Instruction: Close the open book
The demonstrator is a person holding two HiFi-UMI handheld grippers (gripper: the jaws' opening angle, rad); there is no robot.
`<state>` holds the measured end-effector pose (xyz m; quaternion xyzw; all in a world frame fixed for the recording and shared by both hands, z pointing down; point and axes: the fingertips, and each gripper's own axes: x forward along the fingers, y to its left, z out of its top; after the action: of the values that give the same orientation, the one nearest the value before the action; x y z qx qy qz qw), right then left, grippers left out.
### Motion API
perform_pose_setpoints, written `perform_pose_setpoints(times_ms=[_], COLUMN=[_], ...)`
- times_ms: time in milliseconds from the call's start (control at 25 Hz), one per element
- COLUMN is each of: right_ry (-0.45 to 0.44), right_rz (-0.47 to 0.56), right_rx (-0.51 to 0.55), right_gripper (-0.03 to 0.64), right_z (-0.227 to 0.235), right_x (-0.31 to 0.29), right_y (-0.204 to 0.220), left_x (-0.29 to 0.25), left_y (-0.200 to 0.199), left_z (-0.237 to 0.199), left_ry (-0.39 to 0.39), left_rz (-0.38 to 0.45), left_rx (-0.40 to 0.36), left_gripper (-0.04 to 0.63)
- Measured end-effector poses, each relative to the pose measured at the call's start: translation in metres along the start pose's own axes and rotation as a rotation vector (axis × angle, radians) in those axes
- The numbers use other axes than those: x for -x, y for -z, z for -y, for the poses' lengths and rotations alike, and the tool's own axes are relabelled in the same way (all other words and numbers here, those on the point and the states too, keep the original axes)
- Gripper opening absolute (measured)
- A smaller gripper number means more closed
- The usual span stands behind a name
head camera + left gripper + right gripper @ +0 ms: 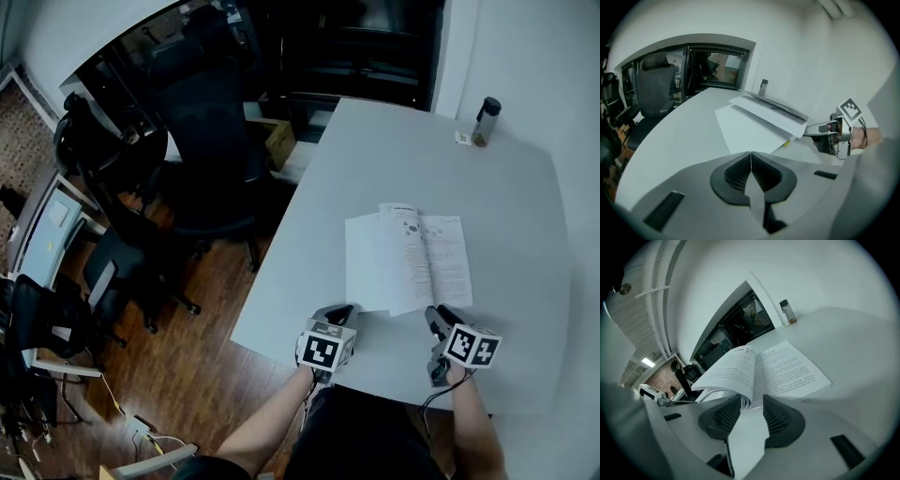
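At the left of the head view, black high-backed office chairs (202, 122) are seen on a floor (187, 347) of dark wooden boards. The right half is taken up by a smooth, pale grey table (375, 159) with rounded corners. At the lower centre, just off the book's near left corner, the left gripper (339, 314) is held with its ribbed black pads pressed together and nothing between them. The book (408, 258), thin and white with printed paper pages, is laid open near the middle of the table. A curved sheaf of its pages is raised, and the sheaf's lower edge is pinched by the half-closed right gripper (436, 317) at the lower right. At the upper right, near the table's far edge, a slim cylindrical bottle (486, 120) with a dark cap is stood upright; its contents cannot be made out.
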<state>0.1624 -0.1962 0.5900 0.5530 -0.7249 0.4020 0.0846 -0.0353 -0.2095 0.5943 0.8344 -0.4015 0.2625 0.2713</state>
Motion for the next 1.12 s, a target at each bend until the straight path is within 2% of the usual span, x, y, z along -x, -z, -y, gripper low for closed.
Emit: perform_pose_setpoints(times_ms=[160,320,520,600,680,720,800,960,1120], right_ry=[0.084,0.161,0.154,0.160,0.192,0.204,0.215,0.195,0.173], right_rz=[0.000,0.018,0.031,0.000,-0.042,-0.067,-0.125,-0.270,-0.327], right_rx=[0.052,0.045,0.182,0.293,0.421,0.475,0.551,0.604,0.604], right_gripper=[0.150,0.150,0.150,0.148,0.039,0.012,0.008,0.008,0.007], right_z=[0.026,0.062,0.065,0.065,0.072,0.077,0.088,0.108,0.107], right_x=[0.013,0.030,0.048,0.045,0.038,0.034,0.022,-0.001,-0.005], right_y=[-0.007,-0.015,-0.039,-0.045,-0.052,-0.056,-0.060,-0.051,-0.044], left_x=[-0.008,-0.015,-0.018,-0.021,-0.023,-0.024,-0.028,-0.038,-0.047], left_y=[-0.001,0.001,0.002,0.007,0.011,0.012,0.011,0.006,0.009], left_z=[0.019,0.036,0.066,0.077,0.086,0.089,0.095,0.098,0.087], left_ry=[0.029,0.045,0.081,0.088,0.088,0.085,0.076,0.039,-0.023], left_rz=[-0.015,-0.022,-0.021,-0.032,-0.035,-0.034,-0.022,0.006,-0.017], left_rx=[-0.021,-0.034,-0.029,-0.016,0.010,0.026,0.060,0.139,0.201], left_gripper=[0.006,0.006,0.006,0.006,0.006,0.006,0.006,0.006,0.006])
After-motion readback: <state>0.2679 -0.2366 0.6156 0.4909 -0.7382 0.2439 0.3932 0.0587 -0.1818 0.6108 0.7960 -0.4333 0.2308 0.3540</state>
